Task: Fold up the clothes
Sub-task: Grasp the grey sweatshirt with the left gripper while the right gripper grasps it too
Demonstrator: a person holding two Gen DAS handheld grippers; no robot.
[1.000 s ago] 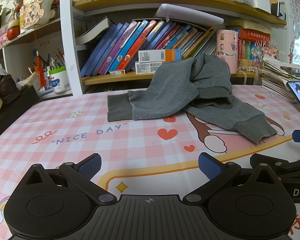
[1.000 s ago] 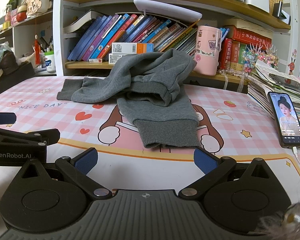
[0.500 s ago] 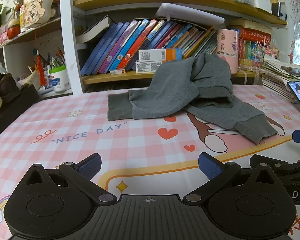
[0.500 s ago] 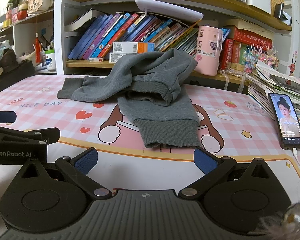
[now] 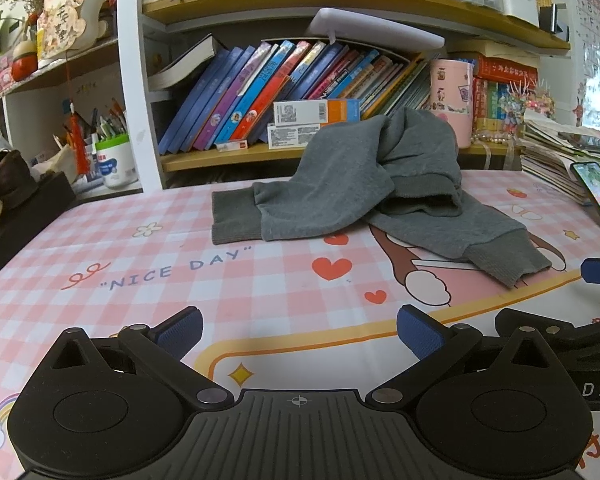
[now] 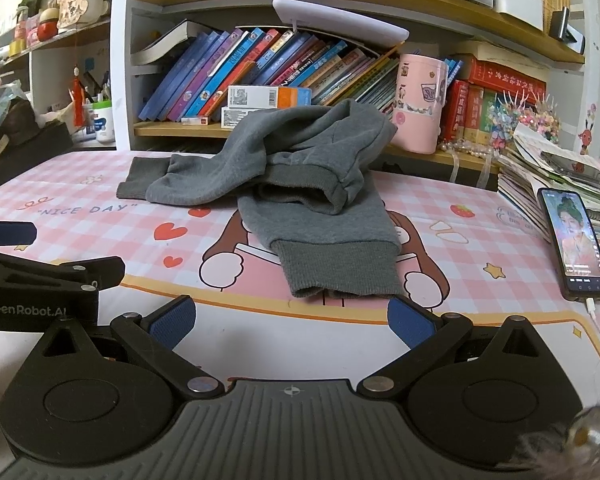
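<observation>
The grey sweatpants [image 6: 300, 184] are seen crumpled on the table [image 5: 260, 280], ahead of both tongs, with one ribbed cuff [image 6: 340, 268] lying just beyond the right tongs [image 6: 292, 320] and the other cuff [image 5: 234, 218] well ahead of the left tongs [image 5: 299, 330]. Trouble is judged most likely from the bunched waistband [image 6: 304, 184]: if a single cuff were pulled, the heap could be dragged across the table rather than spread flat, and more than one layer might be pinched at once. The phone [image 6: 574, 240], set to the right of the right tongs with its cable attached, could be swept by a leg swung outward, and the pink cup [image 6: 418, 104] behind the garment could be knocked. Both tongs are held spread wide, nothing is gripped, and no cloth is touched.
</observation>
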